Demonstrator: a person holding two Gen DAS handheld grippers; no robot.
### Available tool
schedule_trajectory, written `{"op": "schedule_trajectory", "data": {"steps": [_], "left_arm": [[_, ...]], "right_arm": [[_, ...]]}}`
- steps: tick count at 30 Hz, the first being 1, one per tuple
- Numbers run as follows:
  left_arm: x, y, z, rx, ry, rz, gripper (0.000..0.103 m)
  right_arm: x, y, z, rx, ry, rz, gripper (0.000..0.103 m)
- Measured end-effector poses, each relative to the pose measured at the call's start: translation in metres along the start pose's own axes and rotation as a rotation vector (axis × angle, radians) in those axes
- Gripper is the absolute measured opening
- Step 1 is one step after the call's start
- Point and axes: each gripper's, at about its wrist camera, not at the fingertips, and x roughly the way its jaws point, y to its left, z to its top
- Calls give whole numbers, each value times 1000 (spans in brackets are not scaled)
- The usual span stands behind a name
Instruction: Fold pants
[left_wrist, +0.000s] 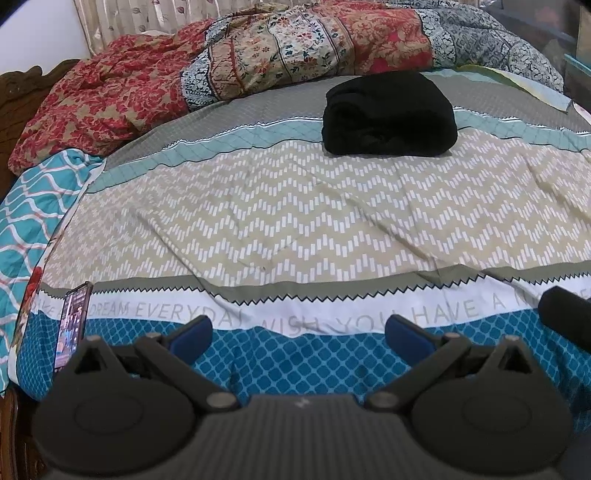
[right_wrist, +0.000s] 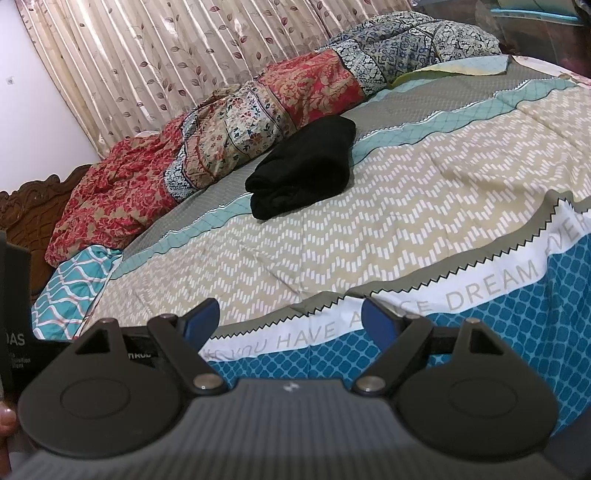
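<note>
Black pants (left_wrist: 389, 114) lie folded in a compact bundle on the bedspread (left_wrist: 295, 221), well ahead of both sets of jaws and touching neither. Left gripper (left_wrist: 295, 334): jaws spread wide, nothing between them. Right gripper (right_wrist: 291, 319): jaws likewise spread, empty. A patterned quilt (left_wrist: 295, 48) lies bunched just beyond the pants. A phone (left_wrist: 72, 325) stands just left of the left jaws.

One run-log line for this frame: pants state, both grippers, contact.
pants: black, folded bundle on bedspread | left gripper: open, empty | right gripper: open, empty | contact: none
</note>
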Motion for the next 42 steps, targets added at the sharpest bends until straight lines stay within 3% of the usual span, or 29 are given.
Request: {"op": "schedule_trajectory", "data": {"steps": [42], "left_arm": [[1, -1, -1, 16, 3, -7, 103]], "right_arm": [[1, -1, -1, 4, 6, 0, 86]]}}
